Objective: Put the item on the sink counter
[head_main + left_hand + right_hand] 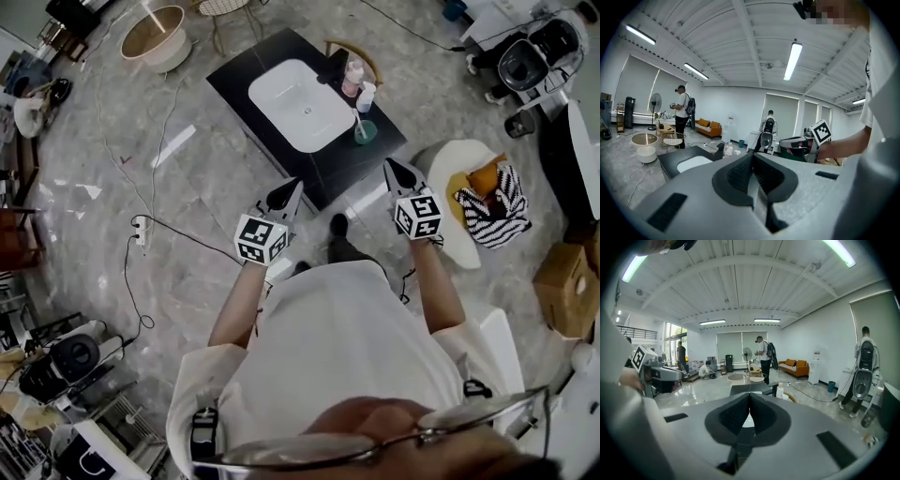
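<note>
Beyond the glasses (281,453), the left hand-held gripper (284,195) and right hand-held gripper (398,173) are held pressed together and empty, pointed at the counter (323,173) just ahead, where bottles (353,77) are stood right of the sink (300,103), nearer the right one; which item is meant cannot be told.

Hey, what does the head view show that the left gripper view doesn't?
Only the head view: the striped cloth and the power strip on the floor. Only the left gripper view: the ceiling lights, an orange sofa and a standing fan. Both: the black sink counter with its white basin, and the right gripper.
</note>
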`<state>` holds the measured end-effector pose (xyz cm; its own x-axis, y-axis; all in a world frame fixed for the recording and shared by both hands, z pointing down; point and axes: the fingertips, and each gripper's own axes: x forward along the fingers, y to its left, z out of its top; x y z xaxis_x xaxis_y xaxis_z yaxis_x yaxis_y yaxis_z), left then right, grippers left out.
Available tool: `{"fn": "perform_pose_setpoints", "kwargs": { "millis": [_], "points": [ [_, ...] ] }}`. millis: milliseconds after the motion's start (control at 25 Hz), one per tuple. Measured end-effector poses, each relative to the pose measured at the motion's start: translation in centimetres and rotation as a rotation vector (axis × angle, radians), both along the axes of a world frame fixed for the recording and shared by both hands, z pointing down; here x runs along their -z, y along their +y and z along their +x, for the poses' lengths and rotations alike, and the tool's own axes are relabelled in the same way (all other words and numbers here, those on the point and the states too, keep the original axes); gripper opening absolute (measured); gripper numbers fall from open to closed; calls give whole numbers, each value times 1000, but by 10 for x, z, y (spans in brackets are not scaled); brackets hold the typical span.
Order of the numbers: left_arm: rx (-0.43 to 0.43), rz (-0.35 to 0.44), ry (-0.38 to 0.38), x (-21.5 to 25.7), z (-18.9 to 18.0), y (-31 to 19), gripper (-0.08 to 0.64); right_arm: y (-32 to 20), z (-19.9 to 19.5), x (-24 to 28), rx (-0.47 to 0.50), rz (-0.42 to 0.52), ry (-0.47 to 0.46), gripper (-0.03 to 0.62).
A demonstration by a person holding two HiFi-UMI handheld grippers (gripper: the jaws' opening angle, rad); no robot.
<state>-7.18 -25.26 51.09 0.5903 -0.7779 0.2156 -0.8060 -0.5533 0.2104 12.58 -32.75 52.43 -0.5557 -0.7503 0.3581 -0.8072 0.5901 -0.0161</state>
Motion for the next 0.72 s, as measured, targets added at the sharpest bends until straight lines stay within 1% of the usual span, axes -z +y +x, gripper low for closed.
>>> {"fn": "perform_pose_setpoints", "kwargs": {
  "millis": [200, 400, 560, 720],
  "points": [
    [-67, 15, 16, 12, -1, 30, 5, 55, 1, 25, -67, 23, -33, 6],
    [-98, 33, 33, 21, 10, 58, 5, 105, 10, 45, -88, 49, -54, 6],
    [-102, 66, 47, 35, 20, 69, 5, 126, 24, 62, -103, 75, -76, 6],
    [-104, 88, 43, 45, 35, 79, 5, 140, 44, 70, -113, 87, -92, 6]
  ]
}}
